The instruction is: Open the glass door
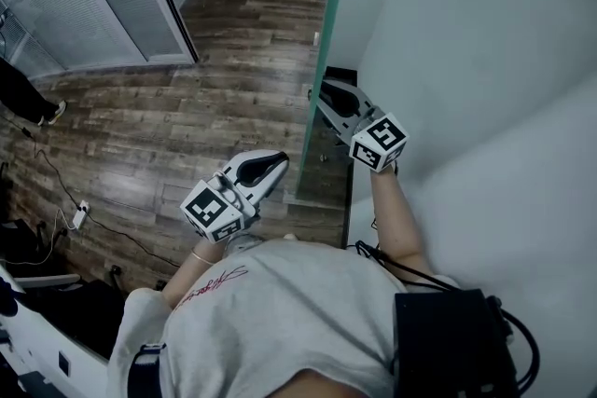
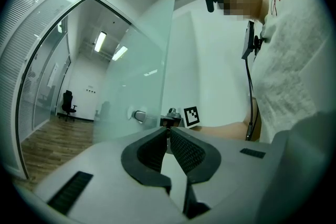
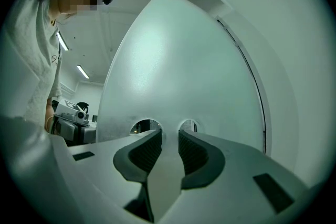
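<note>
The glass door looks heavy, stiff and slippery; its handle suits gripping. Left tongs are closed, right tongs are apart and empty.

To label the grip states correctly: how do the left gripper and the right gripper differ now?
The left gripper has its jaws together; the right gripper has them apart. The left hangs over the wooden floor; the right faces the glass door. Both hold nothing.

Head view: steeply down over the glass door. Left gripper view and right gripper view face it level from opposite sides, the right nearer.
</note>
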`<state>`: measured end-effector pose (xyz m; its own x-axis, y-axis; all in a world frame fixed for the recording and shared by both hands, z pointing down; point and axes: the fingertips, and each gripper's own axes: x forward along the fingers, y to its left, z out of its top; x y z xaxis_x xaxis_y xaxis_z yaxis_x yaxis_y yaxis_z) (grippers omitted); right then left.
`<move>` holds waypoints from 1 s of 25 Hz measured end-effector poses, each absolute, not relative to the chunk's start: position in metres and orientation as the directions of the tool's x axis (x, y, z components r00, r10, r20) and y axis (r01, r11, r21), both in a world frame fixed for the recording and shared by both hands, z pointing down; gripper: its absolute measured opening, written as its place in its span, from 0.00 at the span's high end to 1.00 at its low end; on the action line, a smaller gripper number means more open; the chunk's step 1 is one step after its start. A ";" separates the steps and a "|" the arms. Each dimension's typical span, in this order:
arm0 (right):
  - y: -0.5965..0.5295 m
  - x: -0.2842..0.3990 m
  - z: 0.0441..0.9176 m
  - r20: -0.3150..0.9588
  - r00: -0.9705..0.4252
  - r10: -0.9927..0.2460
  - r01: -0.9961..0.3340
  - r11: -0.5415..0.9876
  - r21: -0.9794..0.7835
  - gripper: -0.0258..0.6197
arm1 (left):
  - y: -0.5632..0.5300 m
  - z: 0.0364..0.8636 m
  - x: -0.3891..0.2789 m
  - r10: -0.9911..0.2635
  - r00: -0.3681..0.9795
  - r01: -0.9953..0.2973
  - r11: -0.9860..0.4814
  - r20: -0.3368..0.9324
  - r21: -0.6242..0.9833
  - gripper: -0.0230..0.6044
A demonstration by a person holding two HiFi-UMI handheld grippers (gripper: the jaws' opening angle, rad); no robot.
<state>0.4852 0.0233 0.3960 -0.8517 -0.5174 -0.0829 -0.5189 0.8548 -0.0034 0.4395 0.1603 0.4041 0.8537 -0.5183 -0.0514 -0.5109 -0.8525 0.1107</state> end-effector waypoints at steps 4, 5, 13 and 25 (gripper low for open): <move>0.025 0.499 0.395 -0.092 -0.851 -0.517 -0.518 0.855 -0.018 0.79 | 0.159 0.407 0.444 -0.507 0.861 -0.499 -0.859 -0.053 0.114 0.91; 0.026 0.503 0.395 -0.096 -0.851 -0.517 -0.517 0.856 -0.028 0.79 | 0.159 0.407 0.444 -0.507 0.860 -0.499 -0.858 -0.050 0.120 0.91; 0.030 0.525 0.395 -0.093 -0.851 -0.517 -0.515 0.856 -0.050 0.81 | 0.157 0.402 0.455 -0.486 0.872 -0.477 -0.870 -0.058 0.125 0.91; 0.033 0.547 0.397 -0.074 -0.873 -0.482 -0.483 0.876 -0.003 0.83 | 0.161 0.401 0.471 -0.443 0.894 -0.435 -0.894 -0.071 0.109 0.91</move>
<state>0.5473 0.0331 0.3974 -0.8732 -0.4818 -0.0740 -0.4829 0.8757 -0.0029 0.4712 0.1615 0.4008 0.8937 -0.4431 -0.0708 -0.4346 -0.8940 0.1088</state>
